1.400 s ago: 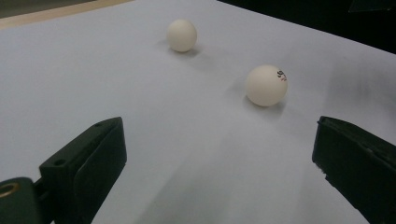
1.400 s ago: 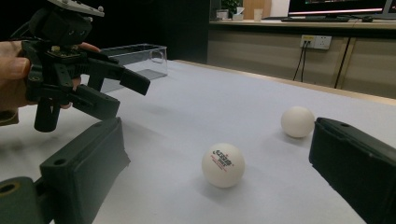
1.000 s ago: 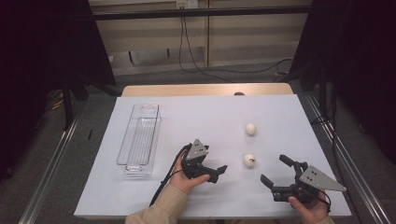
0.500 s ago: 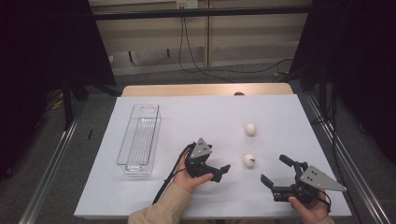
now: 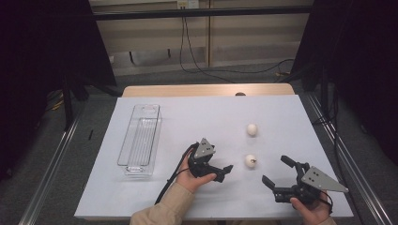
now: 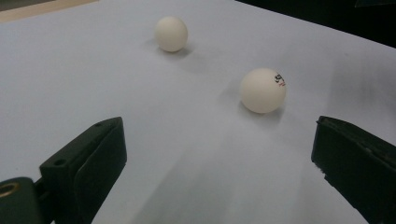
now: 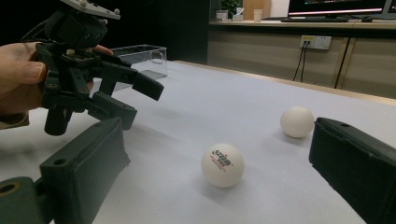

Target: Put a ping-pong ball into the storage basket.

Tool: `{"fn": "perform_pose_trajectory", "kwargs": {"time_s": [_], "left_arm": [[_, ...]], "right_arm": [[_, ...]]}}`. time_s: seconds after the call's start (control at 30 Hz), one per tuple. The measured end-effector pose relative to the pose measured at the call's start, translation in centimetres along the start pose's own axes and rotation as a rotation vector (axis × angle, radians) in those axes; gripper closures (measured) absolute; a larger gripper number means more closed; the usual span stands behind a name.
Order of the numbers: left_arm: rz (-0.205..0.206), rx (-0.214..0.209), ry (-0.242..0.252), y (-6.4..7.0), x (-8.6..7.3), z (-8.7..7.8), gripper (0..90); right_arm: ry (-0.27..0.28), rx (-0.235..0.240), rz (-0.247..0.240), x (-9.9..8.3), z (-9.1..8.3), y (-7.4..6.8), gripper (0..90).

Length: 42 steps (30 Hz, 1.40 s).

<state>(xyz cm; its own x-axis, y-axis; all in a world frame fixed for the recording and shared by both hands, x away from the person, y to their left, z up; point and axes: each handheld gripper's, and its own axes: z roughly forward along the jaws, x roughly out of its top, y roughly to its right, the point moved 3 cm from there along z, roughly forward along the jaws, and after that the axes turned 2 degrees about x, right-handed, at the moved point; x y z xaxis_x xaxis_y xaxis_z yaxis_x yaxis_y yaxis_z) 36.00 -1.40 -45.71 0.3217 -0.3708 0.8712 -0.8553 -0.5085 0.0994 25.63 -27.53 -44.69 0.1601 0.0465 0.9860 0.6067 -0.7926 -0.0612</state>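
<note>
Left tongs: released, jaws spread, aimed at the near ball at their 2 o'clock.
Right tongs: released, empty.
Far ball: apart on the worktop.
Risk: one jaw touching first would likely roll the ball away.

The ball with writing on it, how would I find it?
Look at the white table, between the two grippers. Two white balls lie there. Pick the near ball, closest to the grippers: it has a printed mark, while the far ball looks plain.
</note>
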Motion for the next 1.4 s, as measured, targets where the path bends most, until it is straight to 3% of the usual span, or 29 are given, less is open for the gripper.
{"fn": "perform_pose_trajectory", "kwargs": {"time_s": [1.4], "left_arm": [[0.009,-0.013,-0.032,0.3,0.3,1.5,3.7]], "right_arm": [[-0.002,0.004,0.002,0.0,0.0,0.0,3.1]]}}
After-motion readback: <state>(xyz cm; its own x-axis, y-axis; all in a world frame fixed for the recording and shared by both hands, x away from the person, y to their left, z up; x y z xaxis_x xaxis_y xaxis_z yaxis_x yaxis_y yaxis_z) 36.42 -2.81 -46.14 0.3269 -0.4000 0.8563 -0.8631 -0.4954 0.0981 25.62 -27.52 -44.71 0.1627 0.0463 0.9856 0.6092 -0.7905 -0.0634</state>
